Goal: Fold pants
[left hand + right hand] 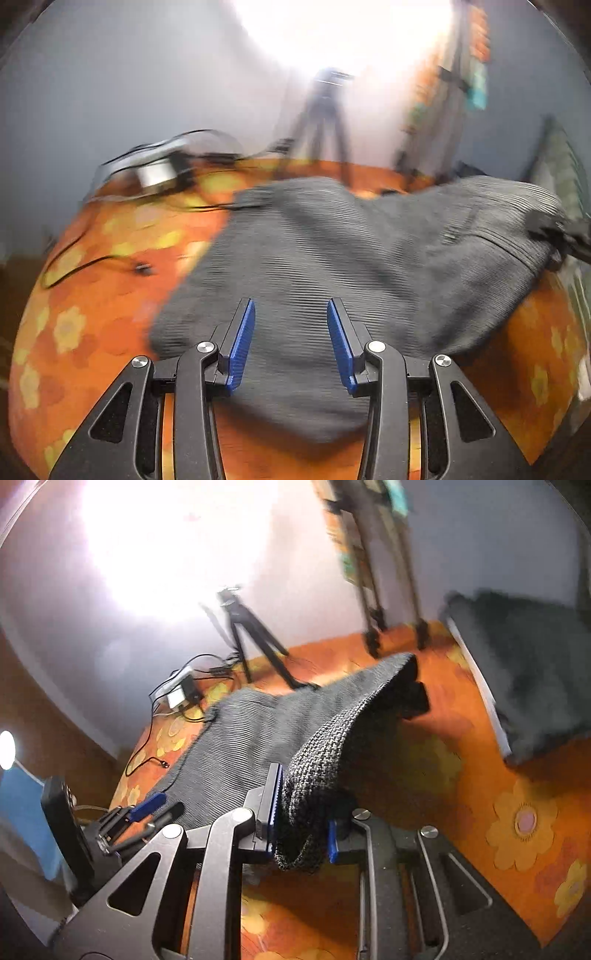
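Note:
Grey ribbed knit pants lie spread on an orange flowered cloth. My left gripper is open, its blue pads over the near end of the pants, holding nothing. My right gripper is shut on an edge of the pants and lifts it off the surface, so the fabric drapes down from the jaws toward the rest of the pants. The left gripper shows at the lower left of the right wrist view.
A black tripod stands at the back on the cloth, with a white box and black cables beside it. A second stand's legs are at the back right. A dark folded item lies at the right.

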Demonstrator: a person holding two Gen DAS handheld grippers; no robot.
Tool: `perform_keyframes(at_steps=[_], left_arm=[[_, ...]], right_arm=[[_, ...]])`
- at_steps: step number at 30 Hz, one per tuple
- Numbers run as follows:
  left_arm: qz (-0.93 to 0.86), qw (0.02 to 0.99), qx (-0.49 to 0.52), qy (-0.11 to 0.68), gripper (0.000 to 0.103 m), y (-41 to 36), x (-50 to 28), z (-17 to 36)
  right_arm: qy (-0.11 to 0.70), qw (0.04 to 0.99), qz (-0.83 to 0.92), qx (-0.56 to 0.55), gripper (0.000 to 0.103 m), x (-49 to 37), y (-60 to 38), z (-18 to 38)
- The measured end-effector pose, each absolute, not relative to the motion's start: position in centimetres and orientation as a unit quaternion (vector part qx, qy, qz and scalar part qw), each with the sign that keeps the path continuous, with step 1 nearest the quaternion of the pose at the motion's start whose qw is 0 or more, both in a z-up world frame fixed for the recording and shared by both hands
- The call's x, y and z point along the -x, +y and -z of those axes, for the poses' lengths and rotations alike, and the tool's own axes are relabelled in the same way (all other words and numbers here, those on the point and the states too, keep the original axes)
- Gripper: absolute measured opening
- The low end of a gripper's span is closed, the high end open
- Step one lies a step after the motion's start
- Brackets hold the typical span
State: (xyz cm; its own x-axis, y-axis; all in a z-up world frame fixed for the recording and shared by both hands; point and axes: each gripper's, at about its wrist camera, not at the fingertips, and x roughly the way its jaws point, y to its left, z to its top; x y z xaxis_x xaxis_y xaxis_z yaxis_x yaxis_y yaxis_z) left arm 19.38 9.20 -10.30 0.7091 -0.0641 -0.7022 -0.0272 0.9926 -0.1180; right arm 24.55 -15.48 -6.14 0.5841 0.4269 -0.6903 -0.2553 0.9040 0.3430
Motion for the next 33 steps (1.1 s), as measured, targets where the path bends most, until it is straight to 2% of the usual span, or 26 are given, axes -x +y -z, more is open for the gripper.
perform_keyframes(at_steps=[9, 16, 23, 26, 28, 30, 33], left_arm=[[-0.064, 0.920, 0.130, 0.365, 0.039, 20.1, -16.4, 10.7], [-0.098, 0.916, 0.167, 0.350, 0.039, 25.3, -14.5, 10.9], [-0.100, 0.919, 0.168, 0.343, 0.039, 25.9, -14.2, 10.6], [-0.102, 0.919, 0.168, 0.341, 0.039, 26.0, -14.4, 10.5], [-0.101, 0.921, 0.167, 0.338, 0.039, 25.9, -14.3, 10.2], [-0.098, 0.922, 0.169, 0.335, 0.039, 25.7, -14.3, 10.0], [-0.072, 0.924, 0.174, 0.333, 0.039, 24.4, -14.3, 9.4]], right_arm=[[0.391, 0.882, -0.263, 0.007, 0.019, -23.5, -1.1, 5.0], [0.428, 0.847, -0.302, 0.092, 0.017, -22.9, 9.8, 10.8], [0.449, 0.826, -0.319, 0.119, 0.017, -22.8, 12.9, 14.8], [0.458, 0.805, -0.366, 0.090, 0.030, -23.0, 12.3, 14.7], [0.454, 0.798, -0.391, 0.068, 0.058, -22.6, 11.6, 13.7], [0.430, 0.804, -0.406, 0.052, 0.065, -21.9, 9.8, 11.8], [0.408, 0.817, -0.406, 0.027, 0.065, -21.7, 6.0, 9.5]])
